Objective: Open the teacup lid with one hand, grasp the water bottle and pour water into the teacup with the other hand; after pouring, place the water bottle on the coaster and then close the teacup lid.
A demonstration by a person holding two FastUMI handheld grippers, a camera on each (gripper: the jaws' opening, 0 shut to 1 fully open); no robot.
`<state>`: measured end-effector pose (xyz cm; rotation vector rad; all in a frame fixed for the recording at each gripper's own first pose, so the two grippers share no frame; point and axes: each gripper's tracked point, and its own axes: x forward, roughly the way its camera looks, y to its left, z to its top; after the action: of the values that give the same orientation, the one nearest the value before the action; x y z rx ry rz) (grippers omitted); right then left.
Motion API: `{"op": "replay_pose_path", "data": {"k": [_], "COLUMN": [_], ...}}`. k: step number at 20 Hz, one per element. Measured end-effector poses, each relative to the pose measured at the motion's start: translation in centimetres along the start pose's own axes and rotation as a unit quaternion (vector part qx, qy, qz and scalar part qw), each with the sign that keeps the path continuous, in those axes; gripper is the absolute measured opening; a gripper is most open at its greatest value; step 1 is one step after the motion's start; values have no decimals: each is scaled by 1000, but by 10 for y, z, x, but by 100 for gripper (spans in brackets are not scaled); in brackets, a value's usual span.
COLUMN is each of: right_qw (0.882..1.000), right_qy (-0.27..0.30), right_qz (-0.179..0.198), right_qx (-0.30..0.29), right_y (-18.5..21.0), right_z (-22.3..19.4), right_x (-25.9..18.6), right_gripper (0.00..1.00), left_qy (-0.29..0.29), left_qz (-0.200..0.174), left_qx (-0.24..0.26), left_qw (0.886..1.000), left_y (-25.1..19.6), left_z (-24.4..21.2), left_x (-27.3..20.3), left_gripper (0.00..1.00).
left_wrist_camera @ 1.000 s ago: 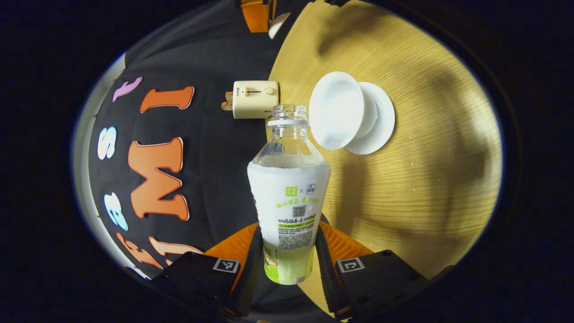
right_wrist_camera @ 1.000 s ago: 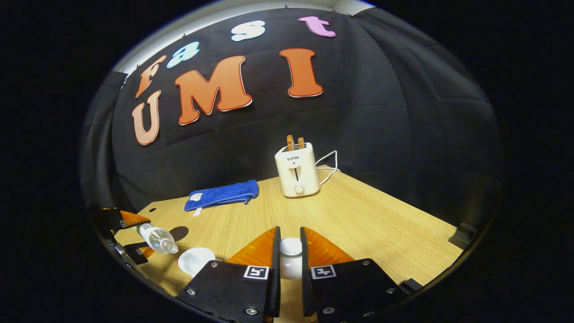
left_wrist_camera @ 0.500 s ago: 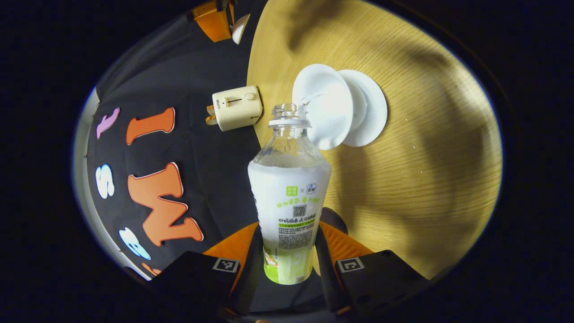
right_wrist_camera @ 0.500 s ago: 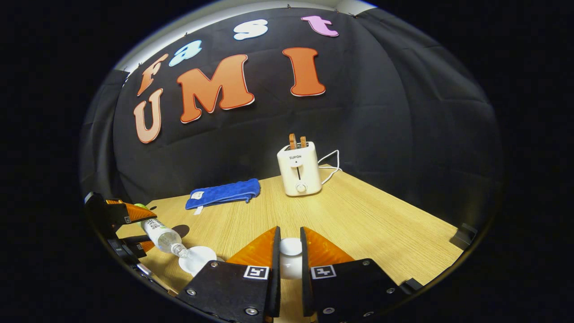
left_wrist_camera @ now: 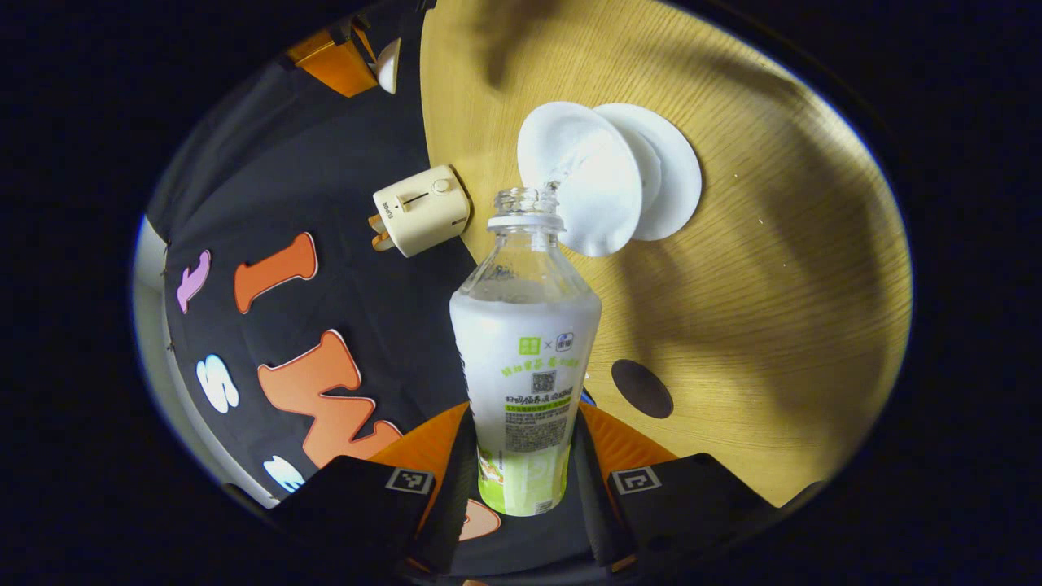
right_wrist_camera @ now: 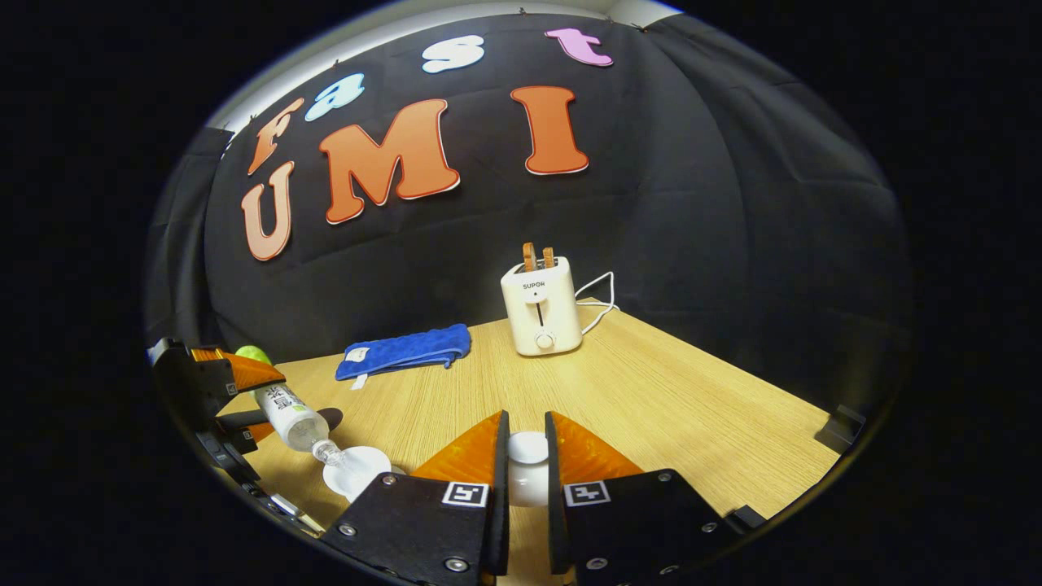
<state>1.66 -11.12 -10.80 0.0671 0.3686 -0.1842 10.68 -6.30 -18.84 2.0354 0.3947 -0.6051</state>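
The left tool [left_wrist_camera: 521, 456] pinches the water bottle [left_wrist_camera: 525, 350] at its lower body, tilted with its open neck over the teacup [left_wrist_camera: 580, 187] on the counter [left_wrist_camera: 773, 268]. The right tool [right_wrist_camera: 527, 460] grips the teacup lid [right_wrist_camera: 527, 448] clear of the teacup. The coaster [left_wrist_camera: 641, 388] lies nearby.
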Motion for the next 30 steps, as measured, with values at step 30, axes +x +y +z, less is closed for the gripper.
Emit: {"op": "replay_pose_path", "data": {"k": [30], "right_qw": [999], "right_qy": [0], "right_qz": [1], "right_qx": [41], "right_y": [-21], "right_z": [4], "right_x": [-4], "right_gripper": [19], "left_qy": [-45], "left_qz": [-96], "left_qx": [-499], "left_qw": [860], "left_y": [-57], "left_z": [2], "left_x": [-16], "left_gripper": [60]}}
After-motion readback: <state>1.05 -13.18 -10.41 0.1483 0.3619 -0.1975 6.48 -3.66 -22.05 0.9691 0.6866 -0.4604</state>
